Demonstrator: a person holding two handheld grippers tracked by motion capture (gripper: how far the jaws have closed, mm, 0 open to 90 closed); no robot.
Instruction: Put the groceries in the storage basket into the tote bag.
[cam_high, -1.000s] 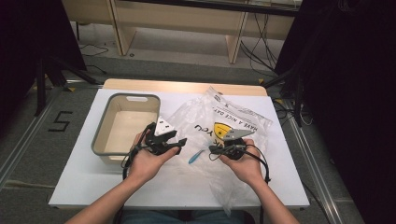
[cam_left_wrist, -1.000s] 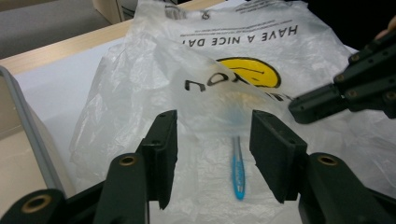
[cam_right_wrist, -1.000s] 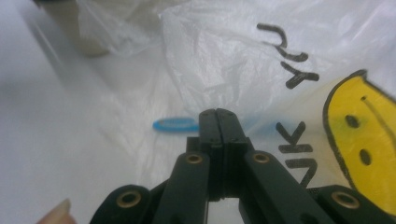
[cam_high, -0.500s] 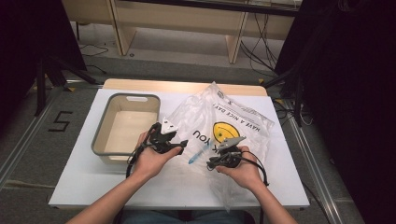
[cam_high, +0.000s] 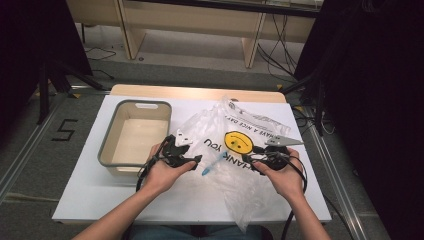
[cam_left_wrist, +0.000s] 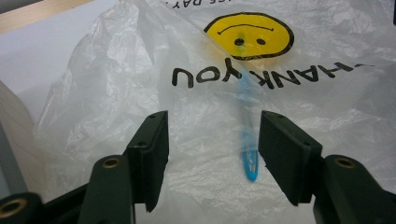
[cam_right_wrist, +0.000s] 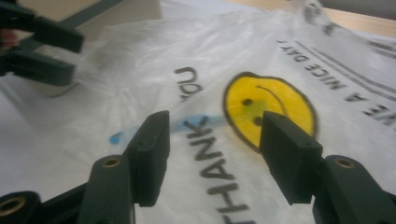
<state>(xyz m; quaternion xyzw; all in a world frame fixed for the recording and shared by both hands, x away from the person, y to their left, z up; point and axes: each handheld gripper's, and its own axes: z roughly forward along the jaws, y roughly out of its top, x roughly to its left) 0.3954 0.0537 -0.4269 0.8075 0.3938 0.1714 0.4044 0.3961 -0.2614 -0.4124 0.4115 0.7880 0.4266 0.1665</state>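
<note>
A clear plastic bag (cam_high: 240, 150) printed with a yellow smiley (cam_high: 237, 141) and "THANK YOU" lies crumpled on the white table (cam_high: 90, 190). A slim blue item (cam_high: 212, 164) shows through the plastic near the bag's left edge. My left gripper (cam_high: 196, 160) is open just left of the bag, and its jaws frame the blue item (cam_left_wrist: 247, 158) under the plastic (cam_left_wrist: 116, 93). My right gripper (cam_high: 251, 161) is open over the bag's near right part. In the right gripper view my right gripper (cam_right_wrist: 212, 123) stands just short of the smiley (cam_right_wrist: 268, 109), with the blue item (cam_right_wrist: 140, 131) lying to the left.
A grey-rimmed beige bin (cam_high: 107, 145) stands on the table's left half, close to my left hand. My left gripper's jaws (cam_right_wrist: 39, 46) appear at the top left of the right gripper view. Beyond the table's wooden far edge (cam_high: 200, 92) is floor with desk legs and cables.
My right gripper dipped toward the near edge, then came back up and a little right. The bag shifted slightly. My left gripper barely moved.
</note>
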